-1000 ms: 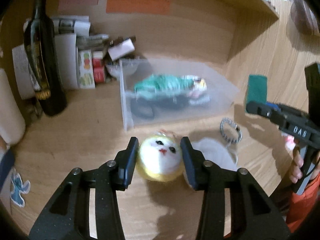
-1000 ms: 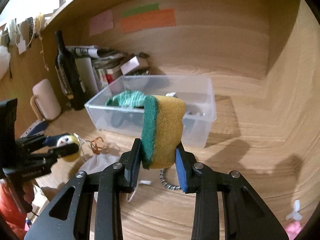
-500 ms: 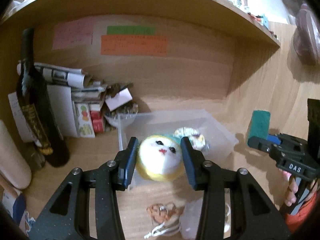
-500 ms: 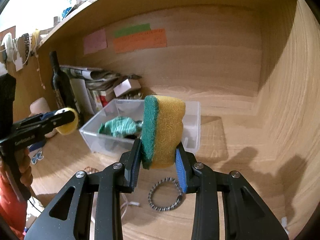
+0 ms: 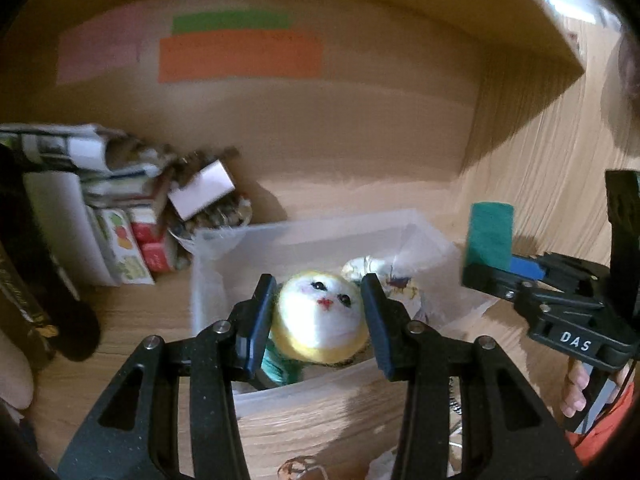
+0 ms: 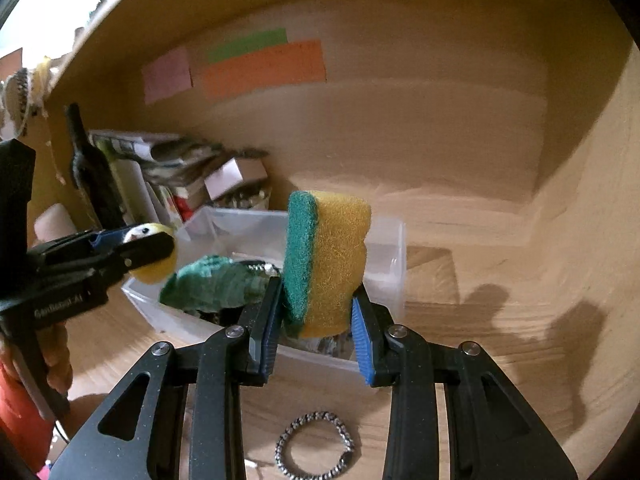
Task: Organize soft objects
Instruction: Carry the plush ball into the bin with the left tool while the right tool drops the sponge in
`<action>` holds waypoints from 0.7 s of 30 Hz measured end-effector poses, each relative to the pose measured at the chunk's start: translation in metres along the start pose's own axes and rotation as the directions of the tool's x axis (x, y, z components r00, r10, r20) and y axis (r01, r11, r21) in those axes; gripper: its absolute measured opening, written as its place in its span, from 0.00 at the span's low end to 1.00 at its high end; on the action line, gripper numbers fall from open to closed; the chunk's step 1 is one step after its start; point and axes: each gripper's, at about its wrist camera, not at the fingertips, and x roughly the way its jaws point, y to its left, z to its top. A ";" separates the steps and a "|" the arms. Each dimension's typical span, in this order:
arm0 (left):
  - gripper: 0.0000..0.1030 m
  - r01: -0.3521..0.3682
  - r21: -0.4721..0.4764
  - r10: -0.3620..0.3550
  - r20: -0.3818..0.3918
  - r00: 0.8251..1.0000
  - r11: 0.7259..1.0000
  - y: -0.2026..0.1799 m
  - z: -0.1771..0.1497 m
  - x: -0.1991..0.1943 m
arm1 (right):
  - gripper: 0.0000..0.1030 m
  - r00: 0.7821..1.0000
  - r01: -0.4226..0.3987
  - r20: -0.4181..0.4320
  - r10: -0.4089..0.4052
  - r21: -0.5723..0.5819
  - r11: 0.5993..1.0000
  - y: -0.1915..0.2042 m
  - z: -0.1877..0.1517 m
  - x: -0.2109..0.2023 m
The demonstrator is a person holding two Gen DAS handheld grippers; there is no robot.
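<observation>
My left gripper (image 5: 318, 322) is shut on a round white-and-yellow plush ball with a cat face (image 5: 322, 318) and holds it over the near edge of a clear plastic bin (image 5: 216, 252). My right gripper (image 6: 318, 328) is shut on a yellow sponge with a green scouring side (image 6: 326, 262), held upright over the bin's near wall (image 6: 312, 360). A teal cloth (image 6: 212, 286) lies in the bin. The left gripper with the ball shows in the right wrist view (image 6: 120, 254), and the right gripper with the sponge shows in the left wrist view (image 5: 490, 258).
A dark wine bottle (image 6: 94, 172) and a stack of papers and small boxes (image 5: 120, 208) stand left of the bin against the wooden back wall. A beaded bracelet (image 6: 314, 450) lies on the desk in front of the bin. A shelf (image 5: 520, 28) hangs overhead.
Both grippers have risen from the desk and moved forward to the bin, each keeping its object. The plush ball and the sponge now hang over the bin.
</observation>
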 end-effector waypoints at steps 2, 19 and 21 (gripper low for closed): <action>0.42 0.006 0.002 -0.006 -0.028 1.000 1.000 0.002 -0.002 0.011 | 0.29 0.999 0.004 -0.033 -0.004 -0.002 1.000 0.000 -0.003 0.012; 0.65 -0.038 0.045 0.041 -0.077 0.996 0.998 0.002 -0.013 0.028 | 0.59 0.997 0.033 -0.073 -0.035 -0.027 0.999 0.003 -0.007 0.027; 0.70 -0.037 0.048 0.040 -0.068 0.997 0.998 0.002 -0.011 0.022 | 0.59 0.997 0.033 -0.064 -0.035 -0.031 0.999 0.004 -0.006 0.024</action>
